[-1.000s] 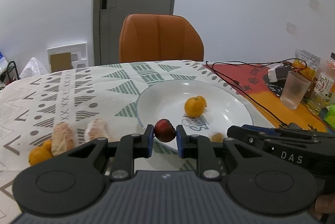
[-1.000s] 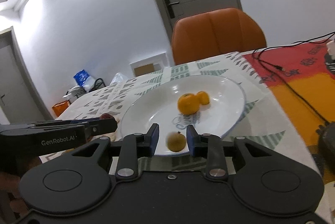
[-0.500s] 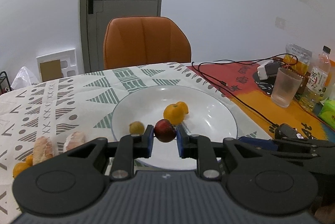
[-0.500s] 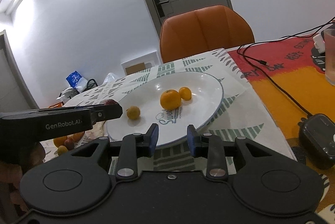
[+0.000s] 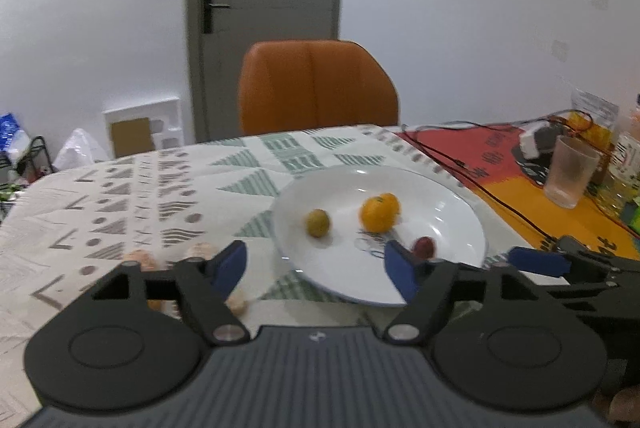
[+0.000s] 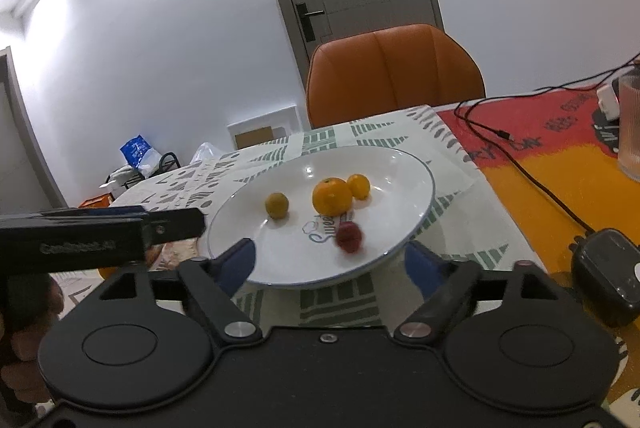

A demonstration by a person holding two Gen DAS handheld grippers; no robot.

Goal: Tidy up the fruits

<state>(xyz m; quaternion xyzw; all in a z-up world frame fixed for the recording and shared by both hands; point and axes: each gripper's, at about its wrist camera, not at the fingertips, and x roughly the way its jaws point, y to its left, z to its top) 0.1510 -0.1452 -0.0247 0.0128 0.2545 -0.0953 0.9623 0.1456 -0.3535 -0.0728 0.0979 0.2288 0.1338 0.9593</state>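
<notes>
A white plate (image 5: 448, 200) (image 6: 408, 164) holds a large orange (image 5: 378, 214) (image 6: 331, 196), a smaller orange (image 6: 359, 185) behind it, a yellow-green fruit (image 5: 318, 223) (image 6: 277, 205) and a dark red fruit (image 5: 423, 247) (image 6: 349, 237), blurred near the front rim. My left gripper (image 5: 316, 270) is open and empty just in front of the plate. My right gripper (image 6: 330, 264) is also open and empty at the plate's near rim. The left gripper's side (image 6: 100, 232) shows at the left of the right wrist view.
Bread rolls (image 5: 200, 252) and an orange piece lie on the patterned cloth left of the plate. An orange chair (image 5: 316, 86) stands behind the table. Black cables (image 5: 460, 164), a plastic cup (image 5: 570, 170), bottles and a black device (image 6: 604, 272) are on the right.
My left gripper opened and the dark red fruit dropped onto the plate. My right gripper opened wider and stayed empty. Both pulled back slightly from the plate.
</notes>
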